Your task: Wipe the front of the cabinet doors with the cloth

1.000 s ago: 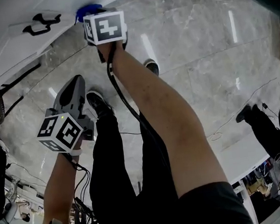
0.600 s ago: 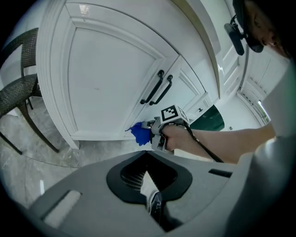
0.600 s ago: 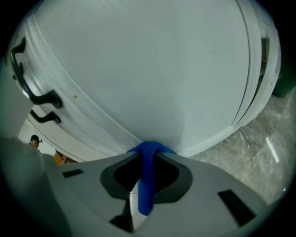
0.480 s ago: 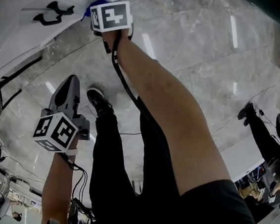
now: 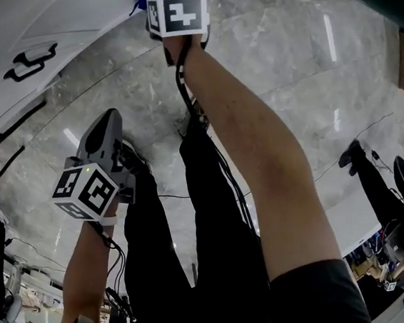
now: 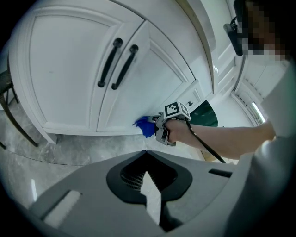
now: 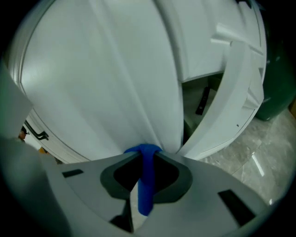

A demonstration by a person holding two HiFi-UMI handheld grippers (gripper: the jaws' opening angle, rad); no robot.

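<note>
The blue cloth (image 7: 146,183) is clamped in my right gripper (image 7: 147,152), which is shut on it and presses its folded end against the lower part of a white cabinet door (image 7: 101,83). From the left gripper view the cloth (image 6: 144,126) touches the bottom edge of the right-hand door (image 6: 152,78), right of the two black handles (image 6: 118,65). In the head view the cloth (image 5: 143,0) peeks out beside the right gripper's marker cube (image 5: 178,14). My left gripper (image 6: 144,152) hangs back over the floor, shut and holding nothing.
Grey marble floor (image 5: 285,62) runs below the cabinet. A dark gap (image 7: 200,102) opens between the wiped door and a white panel (image 7: 233,92). A dark green object (image 6: 206,115) stands to the right, and black chair legs (image 6: 16,122) to the left. Cables and a person (image 5: 376,175) are behind.
My right gripper has slid the cloth rightward along the bottom of the door, farther from the handles. The left gripper has stayed about where it was.
</note>
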